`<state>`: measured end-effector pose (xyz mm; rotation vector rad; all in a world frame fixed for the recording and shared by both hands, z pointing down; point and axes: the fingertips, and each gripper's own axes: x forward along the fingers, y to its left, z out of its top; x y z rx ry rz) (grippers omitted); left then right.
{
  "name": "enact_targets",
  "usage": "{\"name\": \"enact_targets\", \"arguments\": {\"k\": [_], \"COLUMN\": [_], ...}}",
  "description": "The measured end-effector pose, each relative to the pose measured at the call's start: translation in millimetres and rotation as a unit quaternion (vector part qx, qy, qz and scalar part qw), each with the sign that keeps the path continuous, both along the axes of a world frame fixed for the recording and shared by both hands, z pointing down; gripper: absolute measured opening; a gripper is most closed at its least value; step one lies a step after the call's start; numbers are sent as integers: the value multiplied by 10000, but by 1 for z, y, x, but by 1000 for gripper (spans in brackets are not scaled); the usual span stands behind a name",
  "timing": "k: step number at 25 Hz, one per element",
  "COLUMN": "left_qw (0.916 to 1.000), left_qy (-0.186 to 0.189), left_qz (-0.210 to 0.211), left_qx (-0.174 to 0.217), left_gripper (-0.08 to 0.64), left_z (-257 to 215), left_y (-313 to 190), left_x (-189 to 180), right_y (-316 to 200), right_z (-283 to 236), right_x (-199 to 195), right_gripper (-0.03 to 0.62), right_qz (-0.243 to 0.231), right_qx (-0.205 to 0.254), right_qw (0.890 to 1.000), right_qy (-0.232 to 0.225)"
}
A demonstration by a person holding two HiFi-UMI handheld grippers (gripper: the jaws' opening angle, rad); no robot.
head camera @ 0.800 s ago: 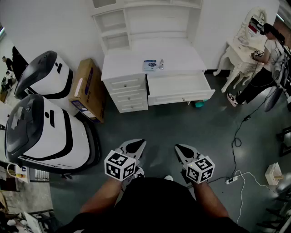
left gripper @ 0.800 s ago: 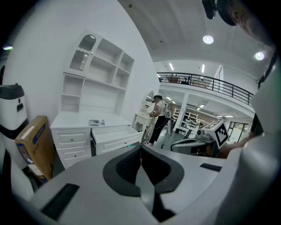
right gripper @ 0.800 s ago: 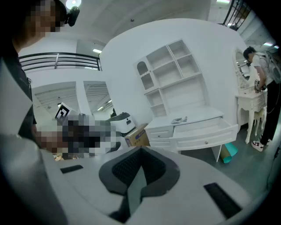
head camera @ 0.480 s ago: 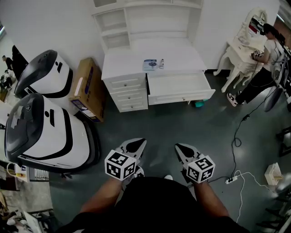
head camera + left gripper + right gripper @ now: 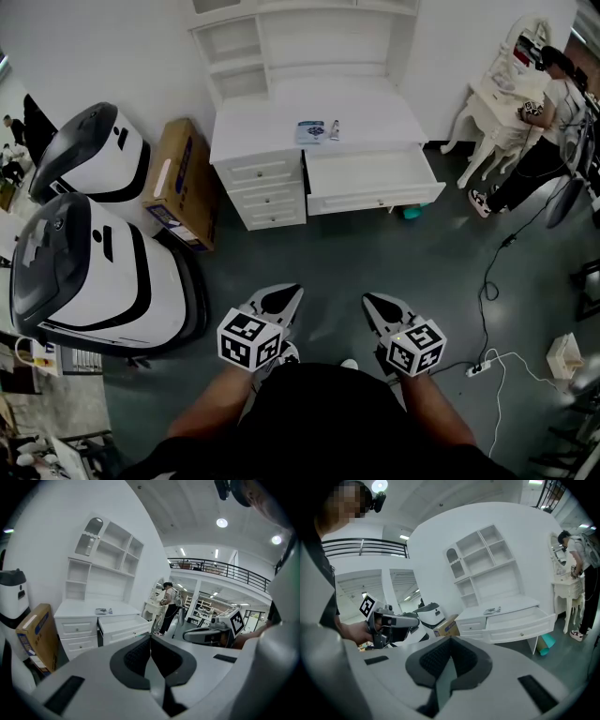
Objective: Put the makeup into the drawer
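A white dresser stands ahead against the wall, its wide right drawer pulled out. On its top lie a flat bluish makeup packet and a small upright makeup bottle; both show small in the left gripper view and the right gripper view. My left gripper and right gripper are held low near my body, far from the dresser. Both are shut with nothing between the jaws.
A cardboard box leans left of the dresser. Two large white-and-black machines stand at the left. A person bends over a white table at the far right. Cables and a power strip lie on the floor at right.
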<state>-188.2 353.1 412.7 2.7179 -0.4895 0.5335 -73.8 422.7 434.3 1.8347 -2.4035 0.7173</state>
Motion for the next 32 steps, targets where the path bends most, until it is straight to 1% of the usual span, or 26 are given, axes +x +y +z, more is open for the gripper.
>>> {"name": "enact_targets", "arguments": {"k": [5,12,14,18,19,24,28,32], "left_qw": [9999,9997,9996,9988,9987,9994,9989,9979], "left_qy": [-71,-35,23,155,162,56,71,31], "left_qz": [118,221,225,151,158,281,368,573], "left_qx": [-53,-100,-174,-443,-453,-202,-274,-303], "left_gripper": [11,11,11,11,11,11,11,11], "left_z": [6,8,9,13,14,15,19,26], "left_y": [-1,-18,-27,-47,-51,-75,-84,-87], "left_x": [-2,-11,-16,-30,-33,-53,-62,-70], "right_y": [-5,-18,-25,-41,-45,-71,-78,-83], "right_z": [5,5,6,9,10,8,9,17], "right_x": [1,-4,-9,-24,-29,-56,-66,-77], "right_gripper": [28,28,28,28,28,28,28,28], "right_qz": [167,276,334,368,377,385,495,603], "right_qx": [-44,-88,-99,-155,-165,-116,-138,-243], "right_qw": [9998,9996,9994,9992,9991,9992,9987,9979], "right_qy": [-122,2,4,-10,-15,27,58,7]}}
